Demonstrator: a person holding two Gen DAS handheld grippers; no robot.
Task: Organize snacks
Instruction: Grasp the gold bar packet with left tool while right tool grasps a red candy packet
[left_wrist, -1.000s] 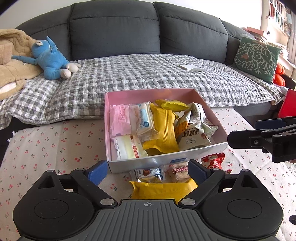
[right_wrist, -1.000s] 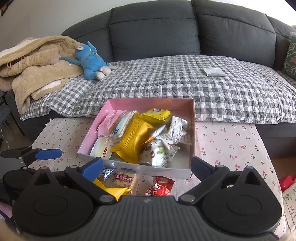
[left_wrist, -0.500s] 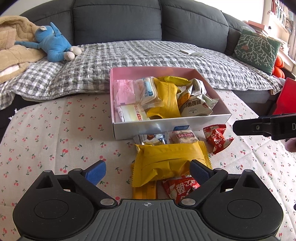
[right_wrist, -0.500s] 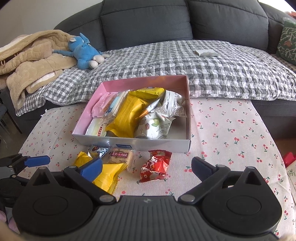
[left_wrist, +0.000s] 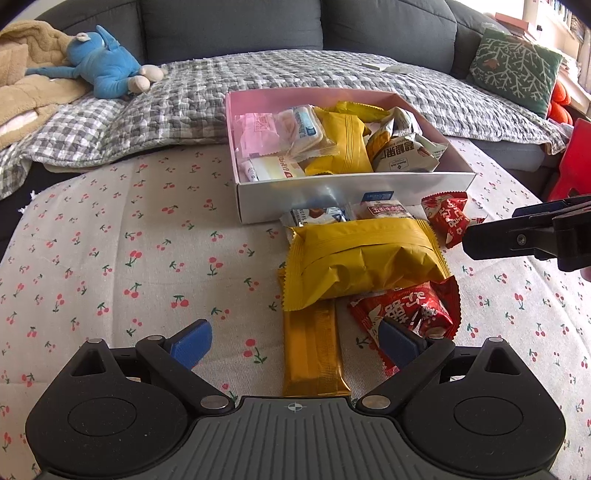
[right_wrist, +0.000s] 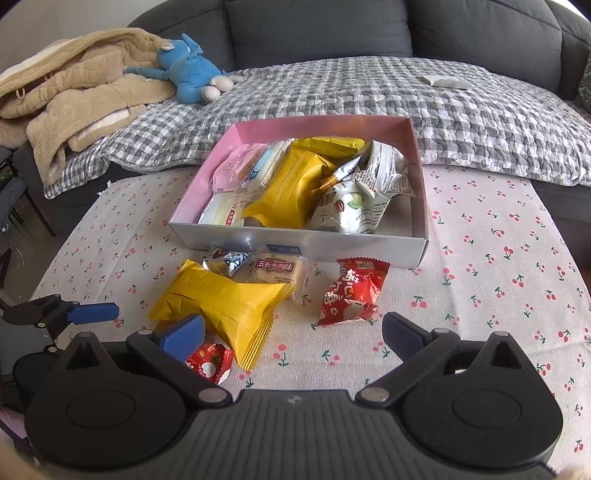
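Both grippers pulled back from box (left_wrist: 332, 199); left gripper (left_wrist: 295, 339) and right gripper (right_wrist: 293, 332) spread wide, empty; more loose snacks (left_wrist: 362, 258) now at frame centre.

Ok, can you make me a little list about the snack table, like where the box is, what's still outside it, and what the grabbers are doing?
box: pink-lined cardboard box on the cherry-print tablecloth, holding wrapped snacks
outside the box: big yellow snack pack, two red packets, gold bar, two small packets against the box front
left gripper: open, holding nothing
right gripper: open, holding nothing
behind: blue plush toy on the sofa
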